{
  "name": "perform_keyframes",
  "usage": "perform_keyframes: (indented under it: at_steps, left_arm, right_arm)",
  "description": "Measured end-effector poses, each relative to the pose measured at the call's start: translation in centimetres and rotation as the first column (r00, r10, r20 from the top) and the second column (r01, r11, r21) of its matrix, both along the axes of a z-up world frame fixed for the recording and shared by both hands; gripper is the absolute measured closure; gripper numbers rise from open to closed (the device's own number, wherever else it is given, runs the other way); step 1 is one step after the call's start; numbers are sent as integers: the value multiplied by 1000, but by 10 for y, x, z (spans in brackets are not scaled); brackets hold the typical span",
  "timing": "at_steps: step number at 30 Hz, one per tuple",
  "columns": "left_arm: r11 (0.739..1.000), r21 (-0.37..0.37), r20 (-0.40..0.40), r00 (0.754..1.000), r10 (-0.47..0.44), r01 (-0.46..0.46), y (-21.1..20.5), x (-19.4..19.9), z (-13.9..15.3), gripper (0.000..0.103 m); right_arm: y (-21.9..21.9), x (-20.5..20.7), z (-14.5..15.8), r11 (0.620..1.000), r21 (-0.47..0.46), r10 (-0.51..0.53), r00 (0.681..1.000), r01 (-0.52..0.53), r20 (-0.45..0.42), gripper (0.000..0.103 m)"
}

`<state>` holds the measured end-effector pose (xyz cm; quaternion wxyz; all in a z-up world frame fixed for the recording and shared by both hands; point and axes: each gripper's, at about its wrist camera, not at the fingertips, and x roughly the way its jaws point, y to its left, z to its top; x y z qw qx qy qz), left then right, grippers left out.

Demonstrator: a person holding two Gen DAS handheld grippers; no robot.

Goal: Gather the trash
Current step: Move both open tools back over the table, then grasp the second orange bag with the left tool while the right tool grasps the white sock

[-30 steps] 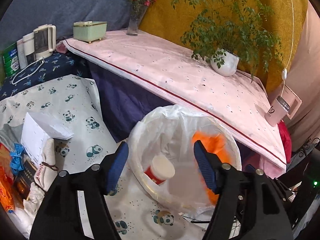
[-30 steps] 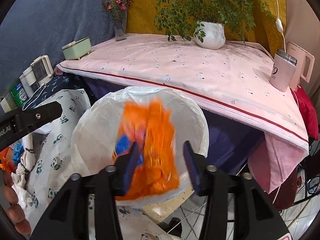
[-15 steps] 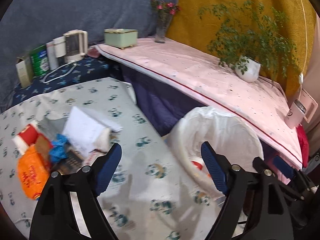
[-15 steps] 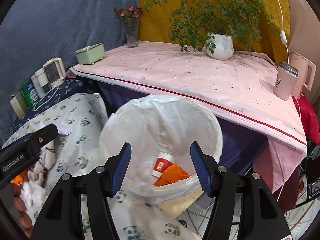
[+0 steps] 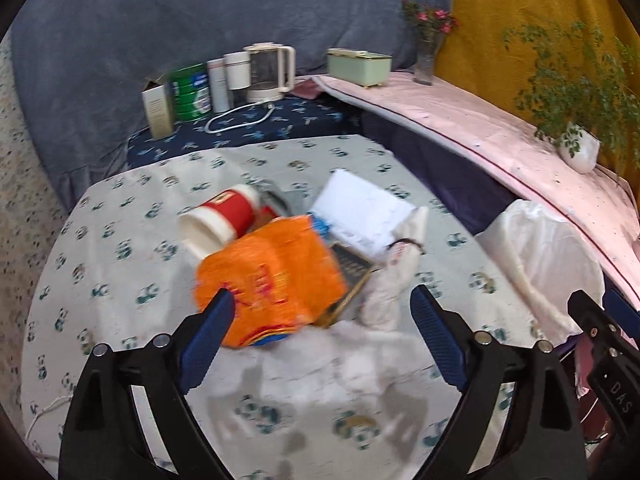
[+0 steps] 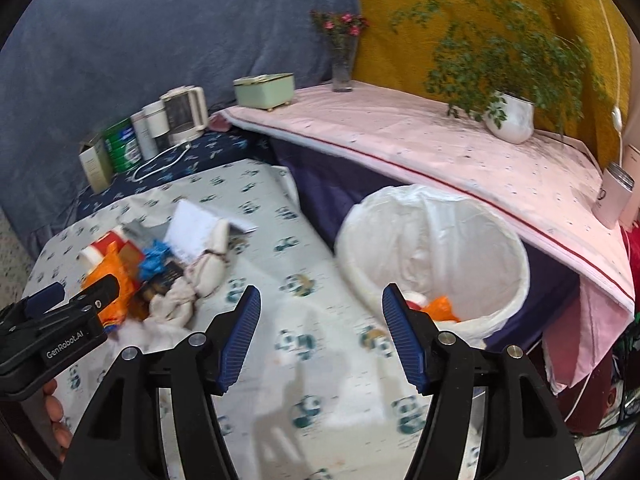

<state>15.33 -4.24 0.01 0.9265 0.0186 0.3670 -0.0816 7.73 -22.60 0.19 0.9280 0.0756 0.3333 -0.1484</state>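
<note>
A pile of trash lies on the panda-print table (image 5: pixel 120 280): an orange snack bag (image 5: pixel 268 276), a red-and-white paper cup (image 5: pixel 224 216) on its side, white paper (image 5: pixel 360 208), a dark packet (image 5: pixel 352 272) and crumpled white cloth (image 5: pixel 384 292). My left gripper (image 5: pixel 320 332) is open and empty, just in front of the orange bag. My right gripper (image 6: pixel 320 336) is open and empty over the table. The white-lined bin (image 6: pixel 436 256) stands to its right, with an orange bag (image 6: pixel 440 306) and a cup inside. The pile also shows in the right wrist view (image 6: pixel 160 272).
A pink-covered shelf (image 6: pixel 440 148) runs behind the bin with a potted plant (image 6: pixel 512 116), a flower vase (image 6: pixel 342 64), a green box (image 6: pixel 264 90) and a pink tumbler (image 6: pixel 612 196). A kettle (image 5: pixel 268 68), tins and a carton (image 5: pixel 158 108) stand at the back.
The orange bag left my right gripper and dropped into the bin. Both grippers swung left, away from the bin; my left one now faces the trash pile on the table.
</note>
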Motion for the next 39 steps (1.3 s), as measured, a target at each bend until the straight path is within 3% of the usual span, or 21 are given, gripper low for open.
perform_keyframes:
  at_steps: [10, 20, 23, 25, 27, 28, 30, 33, 39]
  left_arm:
    - [997, -31, -39, 997, 63, -65, 53, 9, -15, 9]
    - [997, -69, -94, 995, 32, -39, 29, 48, -32, 8]
    - [997, -50, -112, 993, 47, -53, 23, 60, -40, 9]
    - [998, -35, -121, 992, 45, -50, 23, 64, -43, 19]
    - [999, -36, -141, 990, 33, -38, 27, 65, -46, 42]
    - [998, -46, -152, 988, 29, -37, 30, 65, -47, 46]
    - [998, -59, -164, 986, 22, -32, 38, 63, -49, 76]
    - [999, -32, -150, 988, 33, -38, 46, 60, -49, 86]
    - [998, -15, -131, 990, 58, -61, 59, 59, -42, 88]
  right_arm:
    - [55, 17, -16, 997, -7, 75, 996, -75, -44, 42]
    - [51, 37, -29, 997, 10, 74, 995, -73, -70, 42]
    - [46, 43, -33, 997, 19, 70, 994, -69, -80, 42]
    - [46, 48, -36, 997, 23, 73, 994, -72, -87, 42]
    - [48, 52, -38, 997, 24, 81, 993, -79, -90, 42]
    - [50, 55, -39, 996, 25, 87, 992, -85, -92, 42]
    - [54, 60, -41, 995, 30, 100, 991, -97, -93, 42]
    - [63, 73, -46, 991, 52, 128, 986, -123, -103, 42]
    - [84, 97, -55, 983, 86, 174, 978, -164, -117, 42]
